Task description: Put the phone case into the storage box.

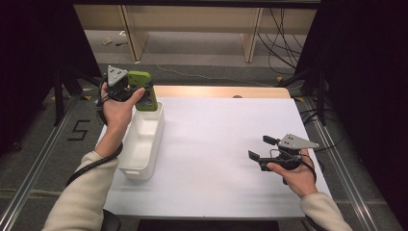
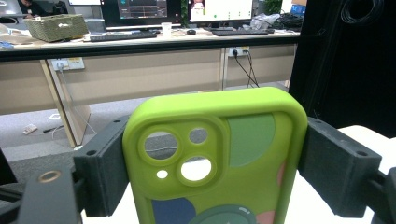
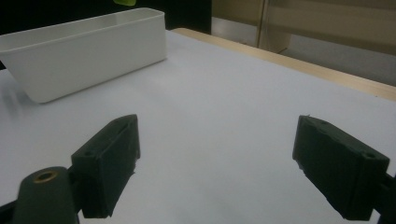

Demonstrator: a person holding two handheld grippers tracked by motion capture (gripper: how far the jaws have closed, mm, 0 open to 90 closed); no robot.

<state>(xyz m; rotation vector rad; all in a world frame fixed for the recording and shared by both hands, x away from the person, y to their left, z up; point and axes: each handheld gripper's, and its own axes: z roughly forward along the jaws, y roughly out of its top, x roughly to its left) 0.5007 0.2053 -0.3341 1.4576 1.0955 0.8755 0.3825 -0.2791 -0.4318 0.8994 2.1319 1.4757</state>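
The white table point(image 1: 226, 144) carries one long white bin point(image 1: 144, 144), which lies along its left edge and reaches almost to the far left corner; nothing else rests on the surface. There are two grippers and one phone case. The left gripper point(image 1: 137, 89) is held above the far end of the bin, and the left gripper view shows its jaws spread wide and pressed against the two long sides of the green phone case point(image 2: 219, 158), which stands upright between them with its camera cutouts towards the lens (the case is an empty shell, with daylight visible through the holes). The right gripper point(image 1: 262, 149) hovers low over the table near its right edge, its jaws wide apart with nothing between them, as the right gripper view confirms. The work in hand looks like putting the case into the bin. The likeliest trouble, as I judge it, is the case catching on the bin's far rim as it goes down, since it hangs right at that end and could tip outward off the back of the table. A soft case squeezed across its width may also bow and spring out of the pads. A light bin could shift if knocked.
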